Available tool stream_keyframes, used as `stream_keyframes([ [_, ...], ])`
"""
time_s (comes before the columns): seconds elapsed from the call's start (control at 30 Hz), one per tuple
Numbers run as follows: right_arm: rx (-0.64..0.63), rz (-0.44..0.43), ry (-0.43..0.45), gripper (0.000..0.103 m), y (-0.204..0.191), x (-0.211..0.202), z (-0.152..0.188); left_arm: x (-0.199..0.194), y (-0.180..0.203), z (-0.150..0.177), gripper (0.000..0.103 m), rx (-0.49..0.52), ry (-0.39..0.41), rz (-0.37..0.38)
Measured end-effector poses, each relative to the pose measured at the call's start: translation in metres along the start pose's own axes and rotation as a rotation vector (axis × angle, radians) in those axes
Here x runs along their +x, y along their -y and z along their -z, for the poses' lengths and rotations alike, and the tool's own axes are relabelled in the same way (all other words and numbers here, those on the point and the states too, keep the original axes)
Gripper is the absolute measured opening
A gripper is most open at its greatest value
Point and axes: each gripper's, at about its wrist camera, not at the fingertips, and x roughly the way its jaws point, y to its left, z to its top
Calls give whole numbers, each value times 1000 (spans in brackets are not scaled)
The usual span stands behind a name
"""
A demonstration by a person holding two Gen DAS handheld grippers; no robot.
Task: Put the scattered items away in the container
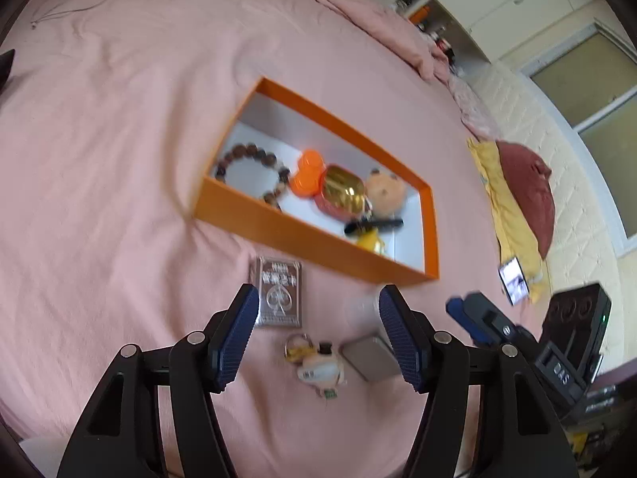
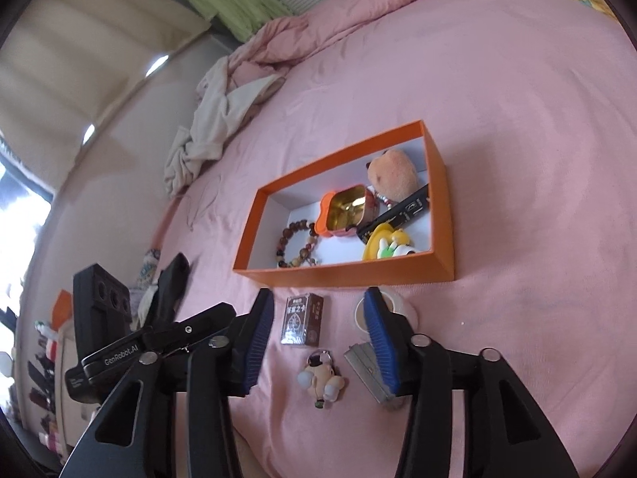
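**Both grippers empty above the leftover items**

I see the open orange cardboard box (image 2: 440, 215) lying on the pink bedsheet (image 2: 537, 99), already holding a brown wooden bead bracelet (image 2: 296, 245), a gold-lined orange tin (image 2: 346, 209), a tan plush toy (image 2: 392, 175), a black stick-shaped item (image 2: 398, 215) and a yellow-and-white figure (image 2: 388, 245). Just in front of its near wall lie a brown playing-card pack (image 2: 302, 318), a roll of clear tape (image 2: 402, 304), a small plush keychain doll (image 2: 320, 378) and a flat grey metal tin (image 2: 364, 366). My right gripper (image 2: 320, 344) hangs over these with fingers apart, nothing between them. My left gripper (image 1: 318, 338) is spread wider, also empty, over the same cluster.
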Motion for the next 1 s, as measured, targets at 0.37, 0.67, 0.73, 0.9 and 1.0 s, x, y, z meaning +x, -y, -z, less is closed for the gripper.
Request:
stream_keyframes([
  [0.37,112,-51,19,54,13,-2,-7,41,35,-73,64,254,-2,-273],
  [0.67,194,-110,20,59,22,-1,-6,106,45,-67,64,447,-157,-424],
  [0.73,204,-115,18,60,23,0,-6,117,42,-72,61,437,-187,-446],
  [0.9,200,-111,14,62,21,0,-5,134,45,-69,33,523,-217,-567],
  [1.0,201,-108,7,62,21,0,-5,126,50,-67,33,512,-222,-466],
])
